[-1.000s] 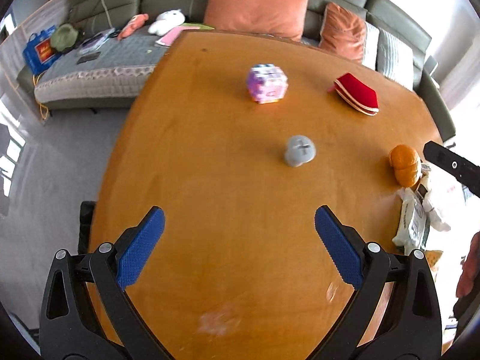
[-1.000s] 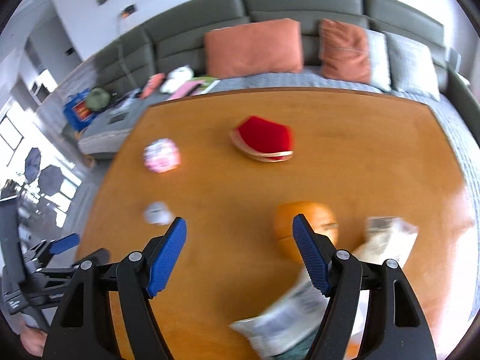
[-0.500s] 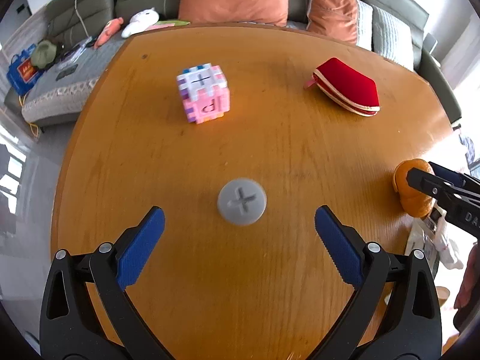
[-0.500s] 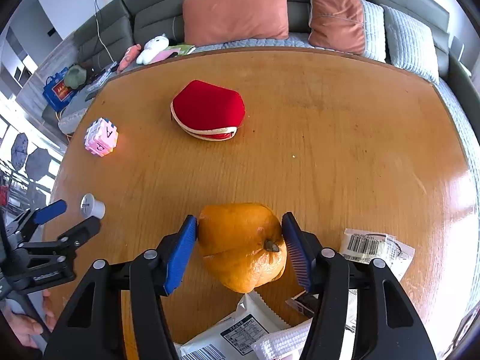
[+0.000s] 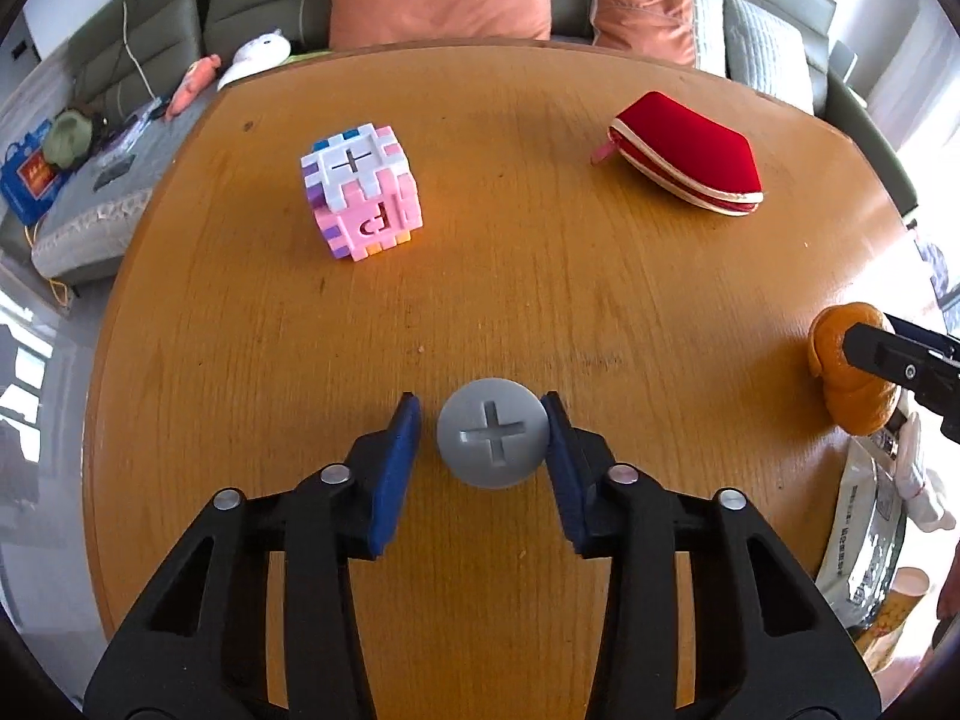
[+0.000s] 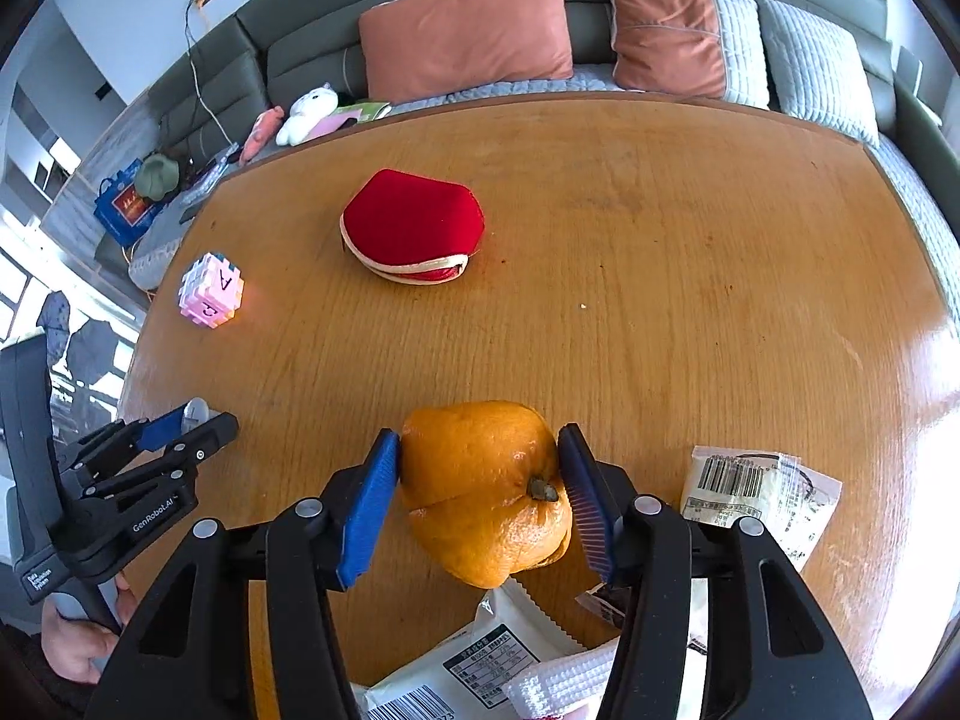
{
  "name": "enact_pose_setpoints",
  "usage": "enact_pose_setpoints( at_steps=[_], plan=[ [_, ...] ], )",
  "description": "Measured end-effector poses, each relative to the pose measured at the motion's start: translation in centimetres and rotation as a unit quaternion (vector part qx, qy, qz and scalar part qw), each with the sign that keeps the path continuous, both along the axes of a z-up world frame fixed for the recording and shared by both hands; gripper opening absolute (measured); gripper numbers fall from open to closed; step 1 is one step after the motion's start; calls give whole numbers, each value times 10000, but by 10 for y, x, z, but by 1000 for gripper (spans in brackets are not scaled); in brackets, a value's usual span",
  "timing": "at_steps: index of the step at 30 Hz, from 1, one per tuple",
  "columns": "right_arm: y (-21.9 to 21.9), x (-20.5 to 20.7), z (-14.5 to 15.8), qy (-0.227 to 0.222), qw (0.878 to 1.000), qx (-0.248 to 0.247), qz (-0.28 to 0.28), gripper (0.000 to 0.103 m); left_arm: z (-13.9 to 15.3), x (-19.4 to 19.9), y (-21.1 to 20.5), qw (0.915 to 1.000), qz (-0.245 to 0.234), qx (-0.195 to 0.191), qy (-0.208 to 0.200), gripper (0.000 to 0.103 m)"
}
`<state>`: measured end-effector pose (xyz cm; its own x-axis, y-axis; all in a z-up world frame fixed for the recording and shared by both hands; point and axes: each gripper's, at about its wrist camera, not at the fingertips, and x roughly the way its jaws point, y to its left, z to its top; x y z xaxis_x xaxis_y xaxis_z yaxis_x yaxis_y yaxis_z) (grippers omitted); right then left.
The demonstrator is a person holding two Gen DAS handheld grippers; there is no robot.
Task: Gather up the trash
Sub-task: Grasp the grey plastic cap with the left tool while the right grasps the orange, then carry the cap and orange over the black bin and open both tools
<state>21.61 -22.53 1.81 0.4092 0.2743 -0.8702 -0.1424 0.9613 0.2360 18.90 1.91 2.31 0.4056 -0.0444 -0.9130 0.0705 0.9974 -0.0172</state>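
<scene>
1. Trash here means an orange peel (image 6: 486,492), hollow and split, sitting near the front edge of the worktop (image 6: 690,276). The right tongs (image 6: 478,438) have just been closing around it, and both blue pads now press its sides. Judging by this, it is being gripped for lifting.
2. Printed wrappers (image 6: 756,492) lie just right of the peel, and more packets (image 6: 480,672) sit below it, close to the worktop's edge. They look like the next trash to gather.
3. The left tongs (image 5: 480,402) are closed in on a grey screw-shaped piece (image 5: 493,441) with a cross-slotted head. The right pad meets the head's rim and a sliver of wood shows by the left pad. Any contact lower down is hidden.
4. A pink puzzle cube (image 5: 360,192) and a red pouch (image 6: 414,222) rest further back, well apart from both tongs. Nothing touches them, and they seem to be belongings, not trash.
5. The worktop is rounded, glossy orange-brown wood with visible grain and a bright glare on its right side.
6. Behind it runs a grey-green sofa (image 6: 336,42) with salmon cushions (image 6: 468,30), soft toys and a blue bag at its left end.
7. A person's hand (image 6: 78,648) holds the left tool's handle at lower left.
</scene>
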Motion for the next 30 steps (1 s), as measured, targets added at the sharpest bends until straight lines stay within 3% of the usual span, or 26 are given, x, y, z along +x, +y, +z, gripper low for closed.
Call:
enact_pose_setpoints(
  at_steps=[16,22,30],
  plan=[
    [26,-33,28,-172,9994,297,-66,53,28,-42,40,9991,60,-375,-208,32],
    [63,-57,41,-266,9990,354,99,53,42,-73,76,9983,219,-430,-338,32],
    [146,-95,53,-387,9968,452,529,53,53,-121,150,9969,479,-447,-447,32]
  ],
)
